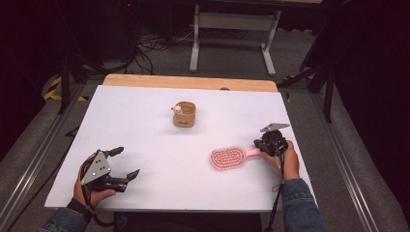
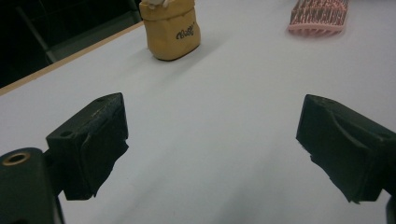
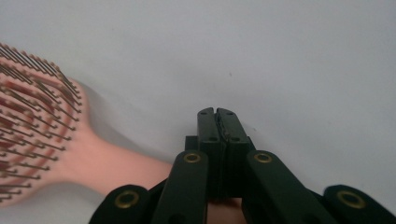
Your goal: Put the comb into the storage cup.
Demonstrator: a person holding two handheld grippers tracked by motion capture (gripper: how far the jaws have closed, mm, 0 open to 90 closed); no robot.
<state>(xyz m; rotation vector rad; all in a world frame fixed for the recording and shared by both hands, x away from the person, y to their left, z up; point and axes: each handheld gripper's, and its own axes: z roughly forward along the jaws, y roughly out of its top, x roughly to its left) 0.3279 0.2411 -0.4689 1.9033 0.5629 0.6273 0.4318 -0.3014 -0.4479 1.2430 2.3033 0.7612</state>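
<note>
A pink hairbrush (image 1: 227, 158) lies bristles up on the white table top (image 1: 145, 125), right of centre, with its handle pointing right. My right gripper (image 1: 258, 143) sits over the handle's end. In the right gripper view its black jaws (image 3: 218, 113) are pressed together with nothing between their tips, and the brush (image 3: 32, 121) runs from the left under the gripper's links. My left gripper (image 1: 124, 163) rests at the front left with its jaws wide apart. In the left gripper view nothing but bare table lies between those jaws (image 2: 212, 144).
A small tan fabric pot (image 1: 184, 115) with a white object in it stands at the table's middle back; it also shows in the left gripper view (image 2: 171, 29), with the brush (image 2: 318, 16) off to the right. A wooden strip (image 1: 188, 82) edges the far side.
</note>
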